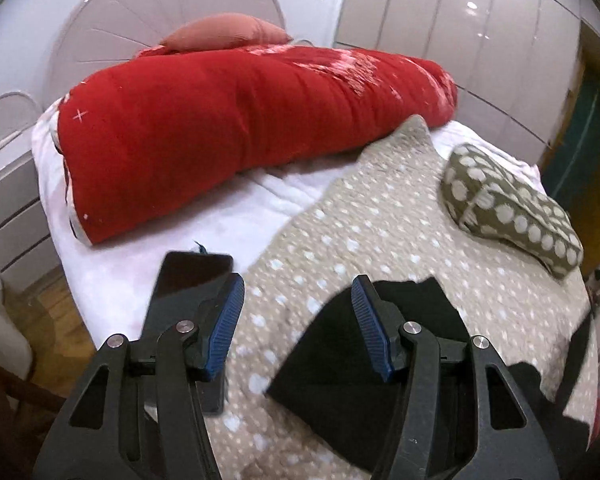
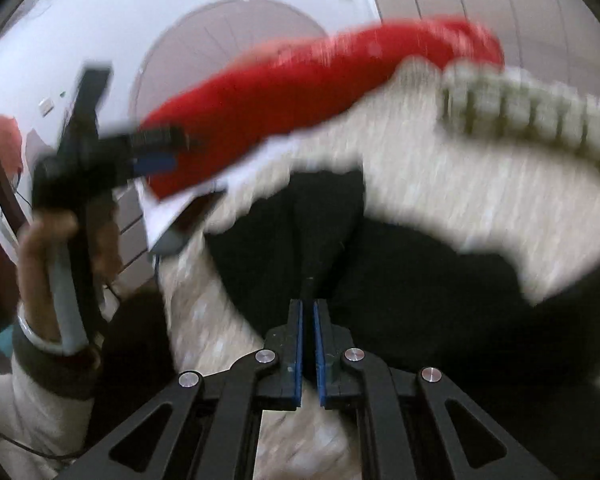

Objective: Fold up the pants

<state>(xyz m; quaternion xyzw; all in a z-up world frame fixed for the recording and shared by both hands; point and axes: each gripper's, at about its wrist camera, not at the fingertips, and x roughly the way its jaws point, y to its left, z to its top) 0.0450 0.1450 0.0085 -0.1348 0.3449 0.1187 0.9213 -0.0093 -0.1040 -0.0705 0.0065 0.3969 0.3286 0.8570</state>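
Observation:
Black pants [image 1: 332,364] lie on a beige dotted blanket [image 1: 380,224] on the bed. My left gripper [image 1: 298,300] is open and empty, held above the blanket with a corner of the pants under its right finger. In the blurred right wrist view the pants [image 2: 400,272] spread across the blanket ahead. My right gripper [image 2: 308,312] is shut on a thin black fold of the pants. The left gripper [image 2: 156,148] shows there at the left, held up in a hand.
A big red pillow [image 1: 236,128] lies across the back of the bed. An olive dotted cushion [image 1: 512,208] sits at the right. A dark phone [image 1: 188,280] lies on the white sheet [image 1: 112,280] near the bed's left edge. White cupboards stand behind.

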